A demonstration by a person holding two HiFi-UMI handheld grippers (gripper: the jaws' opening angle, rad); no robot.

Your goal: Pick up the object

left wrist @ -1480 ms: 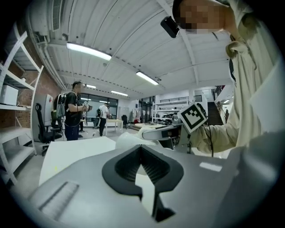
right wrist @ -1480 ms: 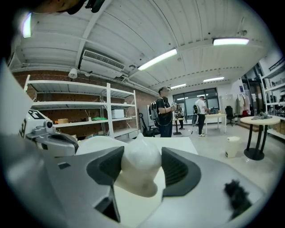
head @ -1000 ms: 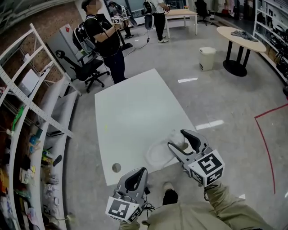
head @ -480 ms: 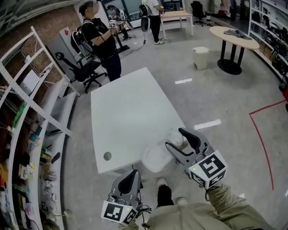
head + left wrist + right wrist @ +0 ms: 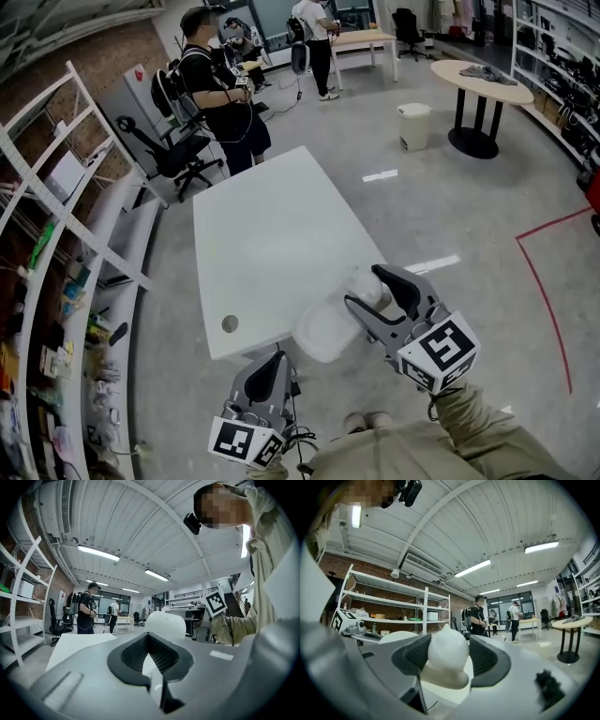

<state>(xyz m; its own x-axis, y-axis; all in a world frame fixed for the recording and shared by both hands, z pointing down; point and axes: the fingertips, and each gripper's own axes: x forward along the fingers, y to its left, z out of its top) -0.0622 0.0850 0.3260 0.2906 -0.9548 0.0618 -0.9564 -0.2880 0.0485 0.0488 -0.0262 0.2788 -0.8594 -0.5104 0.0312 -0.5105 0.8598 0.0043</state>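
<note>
One white object [image 5: 323, 330], two grippers: the right gripper [image 5: 366, 288], lower centre, clamps its knob; the left gripper [image 5: 275, 360], bottom left of it, is closed, empty.

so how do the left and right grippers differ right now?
Jaws: the left gripper has them together with nothing between; the right gripper has them apart, clamped on the white object by its rounded top. Position in the head view: the left gripper sits nearer the person, short of the table; the right gripper reaches further forward, at its near corner. Both are grey and carry a marker cube.
</note>
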